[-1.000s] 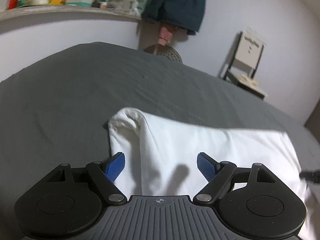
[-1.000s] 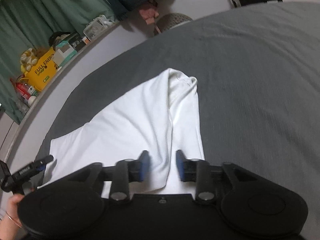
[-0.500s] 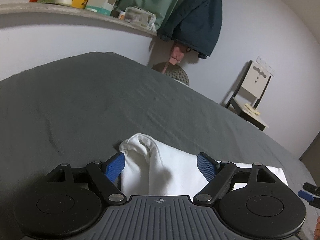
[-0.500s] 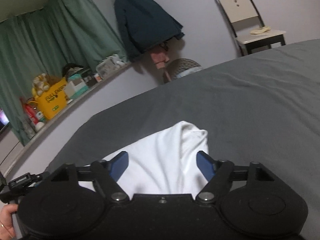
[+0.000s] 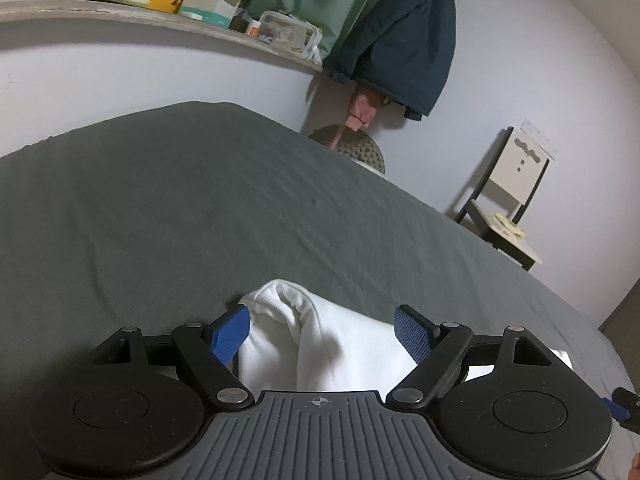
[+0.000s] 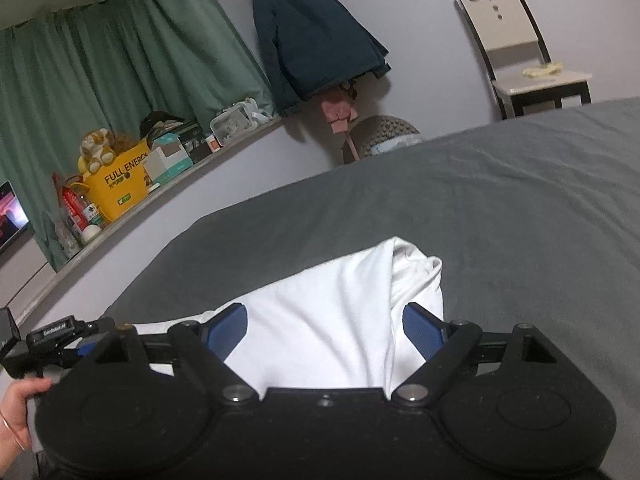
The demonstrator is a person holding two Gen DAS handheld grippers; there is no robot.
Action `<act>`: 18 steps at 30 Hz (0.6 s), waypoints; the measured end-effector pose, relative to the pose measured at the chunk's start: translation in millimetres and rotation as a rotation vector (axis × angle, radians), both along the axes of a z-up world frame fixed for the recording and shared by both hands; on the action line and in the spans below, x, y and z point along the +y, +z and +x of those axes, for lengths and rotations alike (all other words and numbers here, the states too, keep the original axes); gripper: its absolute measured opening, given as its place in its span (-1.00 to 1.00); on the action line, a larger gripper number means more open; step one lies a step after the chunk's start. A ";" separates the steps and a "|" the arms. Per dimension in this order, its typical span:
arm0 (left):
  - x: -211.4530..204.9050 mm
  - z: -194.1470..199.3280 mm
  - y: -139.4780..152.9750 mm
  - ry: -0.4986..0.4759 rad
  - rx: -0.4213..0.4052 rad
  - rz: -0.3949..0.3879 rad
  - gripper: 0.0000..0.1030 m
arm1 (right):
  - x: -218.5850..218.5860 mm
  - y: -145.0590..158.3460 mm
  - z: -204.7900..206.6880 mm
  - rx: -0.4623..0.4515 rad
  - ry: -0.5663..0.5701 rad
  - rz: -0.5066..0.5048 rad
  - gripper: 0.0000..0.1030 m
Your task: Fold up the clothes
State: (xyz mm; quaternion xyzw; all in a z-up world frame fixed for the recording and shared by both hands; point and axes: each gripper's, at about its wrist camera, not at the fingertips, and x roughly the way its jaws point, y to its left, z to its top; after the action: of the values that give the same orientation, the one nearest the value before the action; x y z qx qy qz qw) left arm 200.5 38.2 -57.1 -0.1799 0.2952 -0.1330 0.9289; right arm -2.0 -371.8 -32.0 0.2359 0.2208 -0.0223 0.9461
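Observation:
A white garment [image 5: 336, 344] lies folded on the dark grey bedsheet [image 5: 160, 208], its rounded folded end pointing away from me. My left gripper [image 5: 322, 334] hovers over that end with its blue pads wide apart and nothing pressed between them. In the right wrist view the same garment [image 6: 332, 304] lies under my right gripper [image 6: 324, 330]. The right jaws are opening, with the cloth below the gap and neither pad pressing on it. The left gripper [image 6: 52, 334] also shows at the far left, with a person's hand [image 6: 16, 412] on it.
A wall ledge [image 5: 160, 20] carries a yellow bag [image 6: 120, 188], boxes and bottles. A dark jacket [image 5: 404, 36] hangs on the wall beside green curtains [image 6: 120, 60]. A chair [image 5: 508, 196] stands past the bed's far corner. The grey sheet stretches far beyond the garment.
My right gripper went from nearly shut around a fold of the white garment to wide apart, letting it go. Both views tipped up and back, so less cloth shows.

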 end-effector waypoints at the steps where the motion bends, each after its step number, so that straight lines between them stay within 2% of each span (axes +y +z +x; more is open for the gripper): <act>1: 0.0 0.2 0.6 0.002 -0.002 0.000 0.60 | 1.0 4.3 -0.7 0.005 -0.004 -0.003 0.64; 7: 4.2 -2.6 0.7 0.004 -0.009 -0.002 0.60 | 10.5 22.1 -1.8 -0.021 0.010 -0.004 0.74; 18: 11.7 -2.0 -7.6 -0.001 -0.018 0.016 0.59 | 2.1 -6.2 14.3 0.002 -0.003 -0.023 0.74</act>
State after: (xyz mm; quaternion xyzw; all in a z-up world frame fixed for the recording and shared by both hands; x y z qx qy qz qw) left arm 198.5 49.9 -64.7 -0.1711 0.2881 -0.1324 0.9328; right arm 12.3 -369.7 -38.2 0.2252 0.2213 -0.0265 0.9485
